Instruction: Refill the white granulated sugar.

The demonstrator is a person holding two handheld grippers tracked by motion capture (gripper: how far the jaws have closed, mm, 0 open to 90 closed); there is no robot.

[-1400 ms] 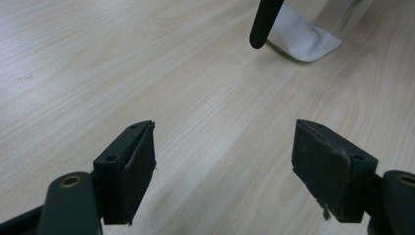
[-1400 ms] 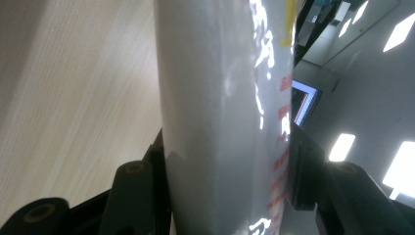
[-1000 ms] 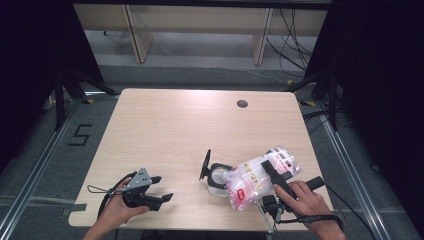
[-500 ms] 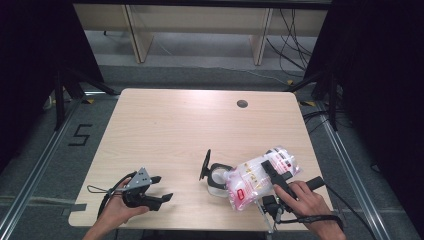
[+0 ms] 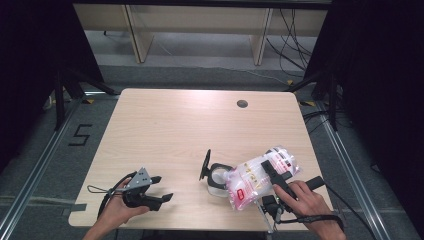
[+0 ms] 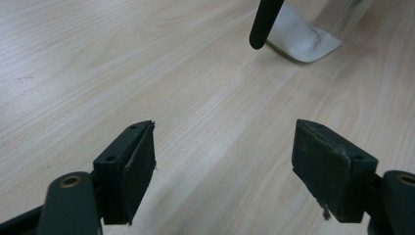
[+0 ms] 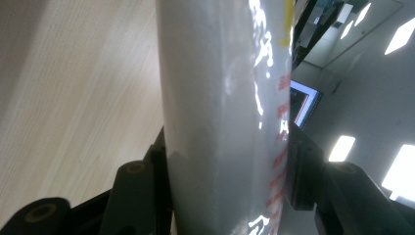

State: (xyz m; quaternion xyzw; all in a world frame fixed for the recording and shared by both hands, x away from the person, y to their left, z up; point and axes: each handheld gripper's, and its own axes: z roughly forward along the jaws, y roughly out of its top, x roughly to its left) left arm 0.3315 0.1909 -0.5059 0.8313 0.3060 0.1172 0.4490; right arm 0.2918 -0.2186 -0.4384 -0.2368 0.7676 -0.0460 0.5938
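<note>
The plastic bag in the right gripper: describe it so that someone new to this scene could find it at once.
Start at the wooden table and go to its near right corner, where the right gripper is. The plastic bag sits clamped between its jaws, leaning against a clear container with a black lid. It is the table's one glossy, whitish pouch with red print.

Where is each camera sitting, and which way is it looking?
High view: above the person's side, looking forward and down on the table; both hands show.
Left gripper view: rides the left gripper, looking across the tabletop between its open jaws.
Right gripper view: rides the right gripper, clamped on the plastic bag.
Shared: the bag is also in the high view.
</note>
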